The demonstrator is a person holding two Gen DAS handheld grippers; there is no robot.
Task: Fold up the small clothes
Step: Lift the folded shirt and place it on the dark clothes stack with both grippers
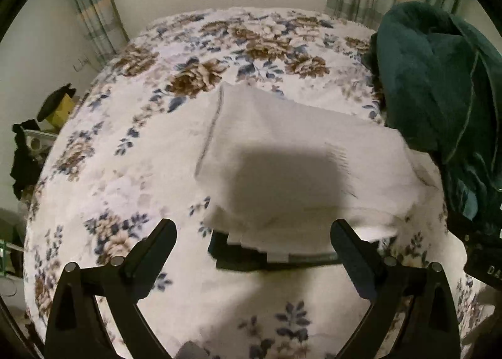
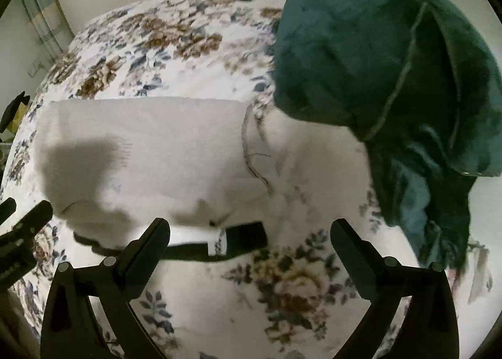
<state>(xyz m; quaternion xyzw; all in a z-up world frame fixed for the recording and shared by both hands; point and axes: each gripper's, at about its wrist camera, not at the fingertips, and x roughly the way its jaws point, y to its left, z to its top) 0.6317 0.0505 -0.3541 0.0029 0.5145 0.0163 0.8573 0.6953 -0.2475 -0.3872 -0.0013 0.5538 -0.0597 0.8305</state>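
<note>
A white garment (image 1: pixel 282 152) with a black waistband (image 1: pixel 238 254) lies folded flat on the floral bedspread (image 1: pixel 131 189). It also shows in the right wrist view (image 2: pixel 150 145), with its black band (image 2: pixel 241 236) at the near edge. My left gripper (image 1: pixel 252 239) is open and empty, just short of the garment's near edge. My right gripper (image 2: pixel 251 236) is open and empty over the band's right end. The left gripper's fingers (image 2: pixel 22 233) show at the left edge of the right wrist view.
A heap of dark green clothes (image 1: pixel 439 83) lies on the bed's right side, close to the white garment, and also shows in the right wrist view (image 2: pixel 376 54). Curtains (image 1: pixel 91 10) and walls stand behind the bed. Clutter (image 1: pixel 53 108) sits off the left edge.
</note>
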